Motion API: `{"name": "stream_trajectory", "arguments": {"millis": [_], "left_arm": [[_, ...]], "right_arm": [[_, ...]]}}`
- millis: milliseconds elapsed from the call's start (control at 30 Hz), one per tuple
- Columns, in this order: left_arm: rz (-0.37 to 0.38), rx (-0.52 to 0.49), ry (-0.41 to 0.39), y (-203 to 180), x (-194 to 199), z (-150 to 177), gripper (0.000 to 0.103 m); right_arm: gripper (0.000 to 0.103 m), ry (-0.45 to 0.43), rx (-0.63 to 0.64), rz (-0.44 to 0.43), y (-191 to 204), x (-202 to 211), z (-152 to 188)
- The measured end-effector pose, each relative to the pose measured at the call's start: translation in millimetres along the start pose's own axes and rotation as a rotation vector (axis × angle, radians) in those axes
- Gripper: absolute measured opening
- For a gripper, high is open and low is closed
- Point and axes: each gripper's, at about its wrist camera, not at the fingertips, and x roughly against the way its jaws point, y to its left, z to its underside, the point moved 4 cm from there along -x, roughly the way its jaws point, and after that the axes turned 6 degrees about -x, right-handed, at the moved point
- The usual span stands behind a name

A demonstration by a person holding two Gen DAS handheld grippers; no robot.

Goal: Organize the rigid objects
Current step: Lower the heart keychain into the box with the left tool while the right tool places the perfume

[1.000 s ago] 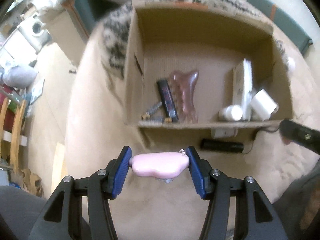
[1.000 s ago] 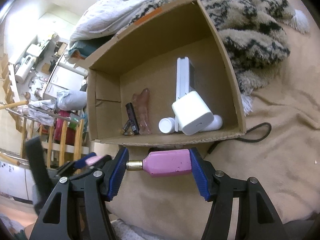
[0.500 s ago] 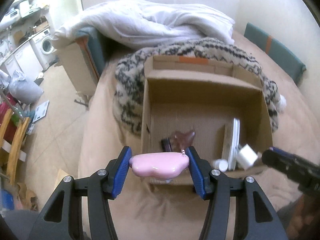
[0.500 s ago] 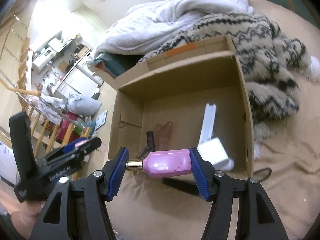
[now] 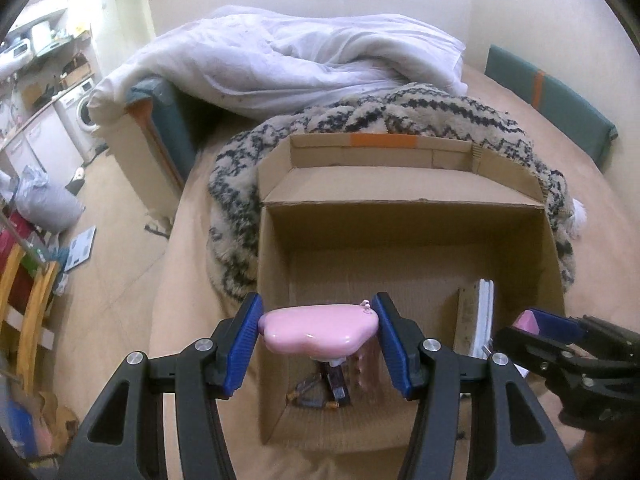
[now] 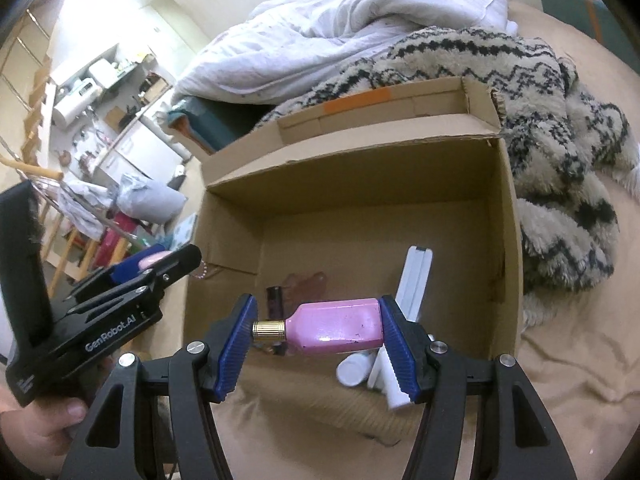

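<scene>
The left gripper [image 5: 319, 336] sits low in the middle of the left wrist view, and its two blue pads pinch a pink heart-shaped case [image 5: 319, 329] from both sides. A tiny bead chain pokes up at the right end of the case. The case hangs above the near left part of an open cardboard box [image 5: 404, 224], which fills the middle of the frame. Down in the box, under the case, lie some dark small things that are hard to make out. A flat white thing [image 5: 478, 320] leans up at the right side of the box. The right gripper [image 6: 316, 330] sits low in the middle of the right wrist view. Its blue pads pinch a pink bottle [image 6: 340, 328] lying sideways, with its gold cap [image 6: 269, 329] pointing to the left pad. The bottle hangs over the near edge of the box, above a white round tub [image 6: 352, 370] and a long white piece leaning by the right pad. A see-through pinkish thing [image 6: 304, 282] lies farther back on the box floor. The box rests on a tan sheet [image 6: 568, 360]. A fluffy black and cream blanket [image 6: 560, 152] is bunched behind and to the right of the box, and a white duvet [image 5: 304, 64] is piled at the top of the frame. A hand [image 6: 36, 436] shows at the lower left of the right wrist view, holding the other gripper.
</scene>
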Motion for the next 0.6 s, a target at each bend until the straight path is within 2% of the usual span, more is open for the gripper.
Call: {"name": "stream_trajectory", "arguments": {"millis": [133, 300, 600], "left_arm": [[0.017, -0.012, 0.006, -3.0, -18.2, 9.4, 0.053], [0.021, -0.009, 0.069, -4.8, -40.1, 25.3, 0.053], [0.041, -0.005, 0.104, -10.5, -50.0, 31.0, 0.053]], "right_arm": [[0.065, 0.019, 0.005, 0.029, -2.3, -13.8, 1.2], [0.065, 0.047, 0.026, 0.065, -2.4, -24.1, 7.3], [0.065, 0.082, -0.007, 0.125, -14.8, -34.6, 13.5]]}}
